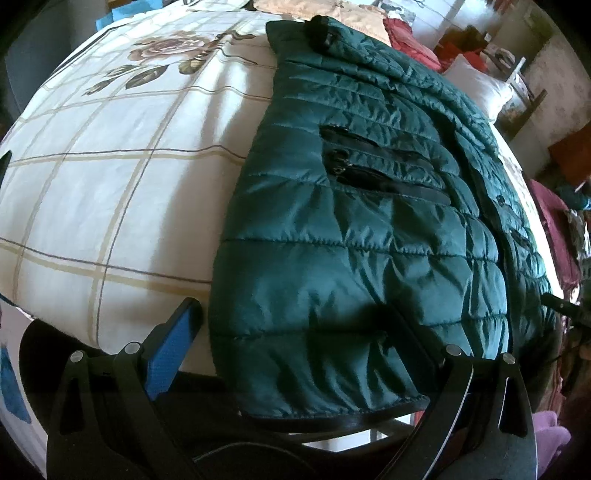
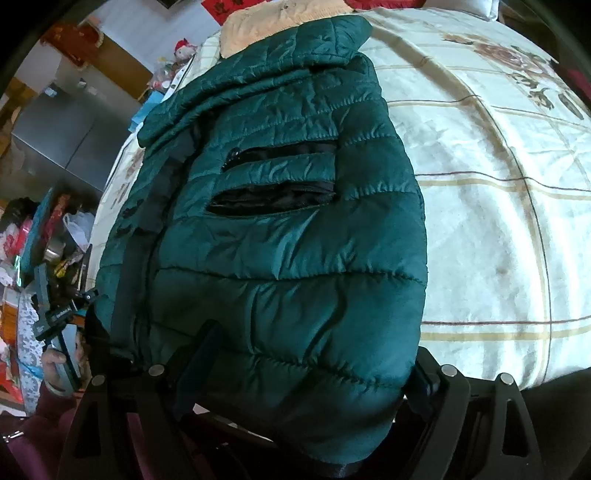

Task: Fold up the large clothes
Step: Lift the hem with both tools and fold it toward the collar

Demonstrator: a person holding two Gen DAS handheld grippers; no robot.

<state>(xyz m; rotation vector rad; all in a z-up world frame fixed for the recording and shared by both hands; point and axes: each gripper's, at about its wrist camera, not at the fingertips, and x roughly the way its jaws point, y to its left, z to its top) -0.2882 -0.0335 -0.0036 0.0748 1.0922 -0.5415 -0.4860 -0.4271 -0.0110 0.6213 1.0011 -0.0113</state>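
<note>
Jacket (image 2: pixel 280 236) hem and right gripper's fingers (image 2: pixel 201 354) partly hidden.

One green quilted jacket (image 1: pixel 351 229) with two zip pockets (image 1: pixel 384 173), one checked floral bedspread (image 1: pixel 110 155).

Cream bedsheet (image 1: pixel 110 192) with a tan-and-grey grid and a big rose print (image 1: pixel 166 48) toward the upper left of the left wrist view. Peach blanket (image 2: pixel 258 26) bunched along the top edge in the right wrist view. Red cushion (image 1: pixel 410 37) and white pillow (image 1: pixel 480 88) at upper right. Grey cabinet (image 2: pixel 70 136) at left, with a messy pile of colourful clutter (image 2: pixel 40 236) below it.
</note>
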